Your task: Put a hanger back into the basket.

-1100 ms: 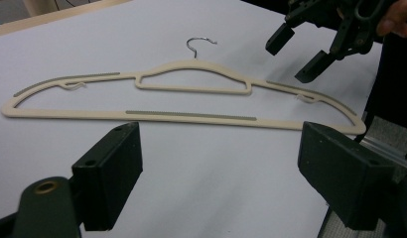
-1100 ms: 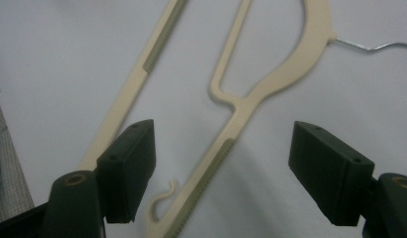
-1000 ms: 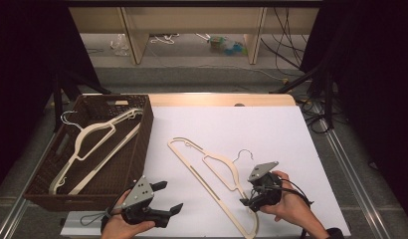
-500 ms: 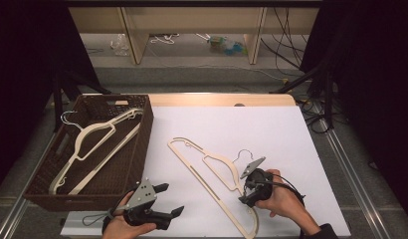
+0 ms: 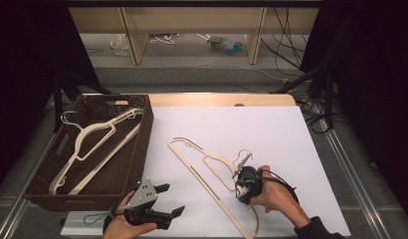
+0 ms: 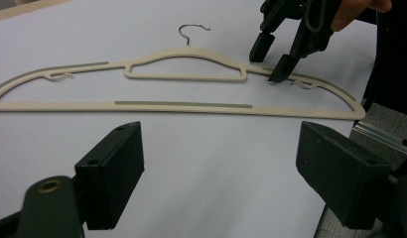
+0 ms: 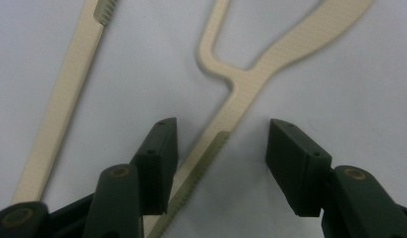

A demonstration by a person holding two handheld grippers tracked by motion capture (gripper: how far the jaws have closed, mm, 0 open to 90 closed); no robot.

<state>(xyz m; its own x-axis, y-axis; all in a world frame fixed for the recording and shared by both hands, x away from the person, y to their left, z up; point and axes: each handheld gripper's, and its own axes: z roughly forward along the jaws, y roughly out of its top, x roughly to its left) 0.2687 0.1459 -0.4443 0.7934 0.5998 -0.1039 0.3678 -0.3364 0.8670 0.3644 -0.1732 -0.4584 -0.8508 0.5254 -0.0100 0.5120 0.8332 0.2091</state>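
The cream hanger [image 5: 212, 186] lies flat on the white tabletop [image 5: 271, 134], right of centre and toward the near edge, running diagonally from far left to near right. It's slim, with a small metal hook [image 5: 243, 158] pointing far and right, a cut-out triangle at the neck, and grey ribbed strips along the shoulders and the bottom bar. The right gripper [image 5: 245, 184] is down over its right shoulder arm, jaws about half apart and just been closing, the arm [image 7: 226, 144] sitting between them, hard by the left-hand jaw; neither pad pressing on it yet. The left gripper [image 5: 167, 199] hovers at the near edge, left of the hanger, jaws spread wide with bare tabletop between them. Over on the left, a dark woven basket [image 5: 142, 144] holds another cream hanger [image 5: 95, 147], its wall just beside the first hanger's far tip. Plenty of open white surface far and right; the hanger's near tip lies close to the tabletop's near edge.
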